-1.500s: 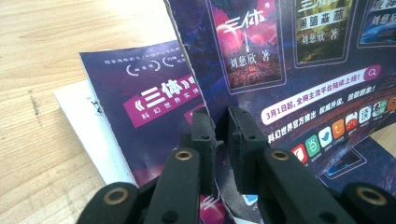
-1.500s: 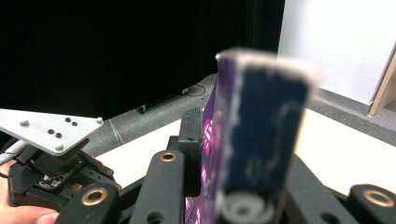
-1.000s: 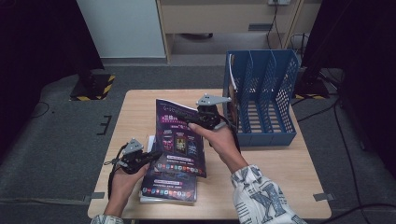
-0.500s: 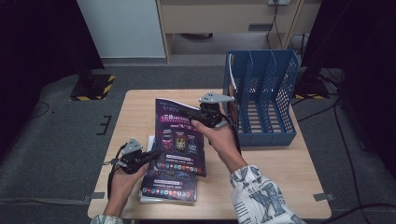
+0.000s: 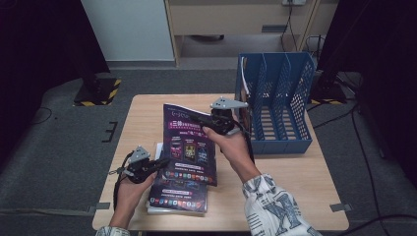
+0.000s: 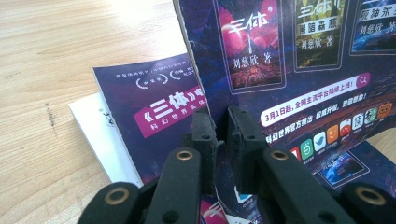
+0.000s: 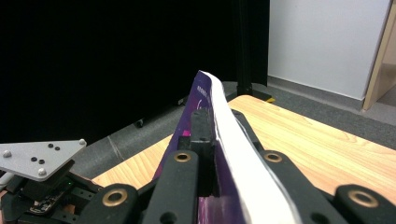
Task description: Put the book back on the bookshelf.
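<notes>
A dark purple magazine (image 5: 189, 145) is held tilted above the table between both grippers. My left gripper (image 5: 160, 164) is shut on its lower left edge; in the left gripper view the jaws (image 6: 222, 126) pinch the cover (image 6: 289, 60). My right gripper (image 5: 204, 123) holds the top right edge. Its jaws have just been closing with the magazine between them, and in the right gripper view they (image 7: 212, 126) now clamp the curved pages (image 7: 229, 135). A second purple magazine (image 5: 179, 194) lies flat below, on a white booklet (image 6: 93, 126).
A blue file rack (image 5: 278, 103) with several upright slots stands at the table's right, close behind my right hand. The wooden table (image 5: 147, 108) has bare wood at the left and front right. The left gripper's grey plate (image 7: 42, 158) is in the right gripper view.
</notes>
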{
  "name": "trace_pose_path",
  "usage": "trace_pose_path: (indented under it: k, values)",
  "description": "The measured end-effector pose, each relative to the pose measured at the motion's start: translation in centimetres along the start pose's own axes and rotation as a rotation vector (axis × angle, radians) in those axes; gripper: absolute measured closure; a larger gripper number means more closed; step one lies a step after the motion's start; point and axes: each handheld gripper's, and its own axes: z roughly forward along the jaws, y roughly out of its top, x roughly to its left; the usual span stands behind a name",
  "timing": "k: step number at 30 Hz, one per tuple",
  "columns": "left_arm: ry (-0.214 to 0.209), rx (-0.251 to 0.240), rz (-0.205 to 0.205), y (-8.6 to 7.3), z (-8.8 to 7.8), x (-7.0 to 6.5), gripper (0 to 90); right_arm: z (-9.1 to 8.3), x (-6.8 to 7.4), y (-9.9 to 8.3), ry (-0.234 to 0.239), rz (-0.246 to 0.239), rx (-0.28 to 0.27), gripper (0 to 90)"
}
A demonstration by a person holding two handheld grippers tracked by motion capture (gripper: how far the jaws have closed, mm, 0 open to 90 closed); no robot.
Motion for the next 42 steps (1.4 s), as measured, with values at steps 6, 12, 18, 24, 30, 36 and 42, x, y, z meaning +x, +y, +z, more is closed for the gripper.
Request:
trace_pose_path:
  k: [6, 12, 18, 24, 30, 36, 42]
  values:
    - [0.018, -0.017, -0.013, -0.3, 0.2, 0.2, 74.2, -0.1, 0.0, 0.1, 0.002, -0.003, 0.002, 84.2]
    - [0.064, -0.043, -0.062, -0.9, -0.1, 1.2, 52.5, -0.5, -0.1, 0.4, 0.008, -0.002, -0.021, 84.3]
    - [0.085, -0.045, -0.104, -1.3, -0.4, 1.9, 48.0, -0.9, 0.2, 1.4, 0.014, -0.029, -0.055, 84.3]
    - [0.101, -0.040, -0.118, -1.5, -0.4, 2.1, 46.1, -1.0, 0.3, 2.0, 0.001, -0.047, -0.073, 84.3]
    - [0.117, -0.033, -0.119, -1.6, -0.4, 2.3, 44.2, -1.3, 0.2, 2.6, -0.017, -0.062, -0.091, 84.3]
    - [0.183, -0.029, -0.129, -1.9, -0.3, 2.8, 26.7, -1.9, 0.0, 2.9, -0.030, -0.071, -0.106, 84.3]
    - [0.259, -0.018, -0.133, -2.1, -0.6, 3.5, 15.6, -2.5, -0.3, 3.1, -0.048, -0.082, -0.111, 84.3]
